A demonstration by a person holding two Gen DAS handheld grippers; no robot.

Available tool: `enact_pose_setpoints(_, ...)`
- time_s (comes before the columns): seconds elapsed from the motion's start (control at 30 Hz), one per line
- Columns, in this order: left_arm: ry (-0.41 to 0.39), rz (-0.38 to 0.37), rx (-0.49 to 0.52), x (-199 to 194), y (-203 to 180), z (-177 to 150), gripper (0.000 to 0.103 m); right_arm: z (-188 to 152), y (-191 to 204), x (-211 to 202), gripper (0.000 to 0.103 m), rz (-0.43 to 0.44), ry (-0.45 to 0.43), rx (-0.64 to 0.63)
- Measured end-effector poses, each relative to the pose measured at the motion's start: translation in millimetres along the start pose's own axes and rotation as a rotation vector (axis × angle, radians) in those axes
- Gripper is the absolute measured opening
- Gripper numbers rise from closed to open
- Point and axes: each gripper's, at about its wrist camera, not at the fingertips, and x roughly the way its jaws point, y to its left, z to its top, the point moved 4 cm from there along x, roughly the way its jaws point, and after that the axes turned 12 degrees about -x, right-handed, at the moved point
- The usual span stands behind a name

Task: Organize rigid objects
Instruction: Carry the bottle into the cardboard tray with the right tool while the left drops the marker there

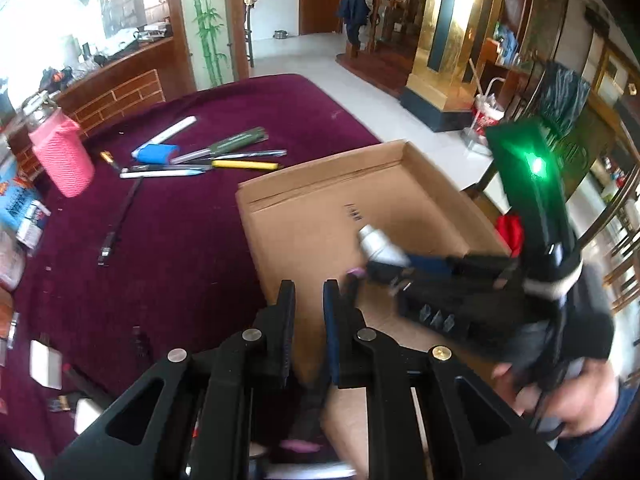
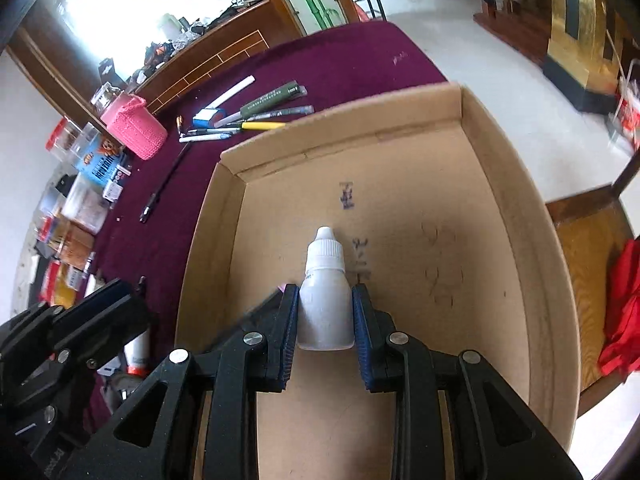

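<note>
i see a desk (image 2: 340,64) draped in maroon cloth, white tiled floor (image 1: 320,52) beyond. on it sits an open cardboard box (image 2: 516,216). my right gripper (image 2: 326,320) has its fingers closed around a white dropper bottle (image 2: 326,296) over the box floor. my left gripper (image 1: 309,312) hovers at the box's near edge, fingers narrowly parted, holding nothing. pens (image 1: 224,152) lie scattered beside a pink knitted holder (image 1: 64,156).

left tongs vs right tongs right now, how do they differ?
Load: the right tongs are shut on the white dropper bottle; the left tongs hold nothing, with a narrow gap between the jaws.
Position: the right tongs are over the cardboard box's floor; the left tongs sit at the box's near-left edge.
Shared: black frames, blue-edged pads.
</note>
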Motion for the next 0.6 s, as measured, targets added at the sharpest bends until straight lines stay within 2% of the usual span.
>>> enact_pose_setpoints(0.07,0.024,-0.014,0.007,2,6,-1,0.012,4,3,1,0.023,-0.048,0.001,-0.028)
enact_pose_setpoints(0.1,0.036,-0.015,0.011,3,8,-5,0.012,5,3,1,0.028,-0.066,-0.003,-0.037)
enact_pose_setpoints(0.13,0.040,-0.014,0.012,3,10,-6,0.012,7,4,1,0.038,-0.087,-0.008,-0.045)
enact_pose_setpoints(0.2,0.062,-0.014,0.009,6,13,-12,0.012,7,4,-7,0.047,-0.115,-0.036,-0.048)
enact_pose_setpoints(0.3,0.072,-0.022,-0.006,6,17,-20,0.012,6,1,-21,0.049,-0.107,-0.076,-0.017)
enact_pose_setpoints(0.47,0.036,-0.071,-0.018,-23,37,-37,0.012,-2,-3,-57,0.049,-0.030,-0.149,0.083)
enact_pose_setpoints(0.6,0.017,-0.091,-0.082,-46,70,-55,0.012,-8,35,-79,0.049,0.092,-0.208,0.045)
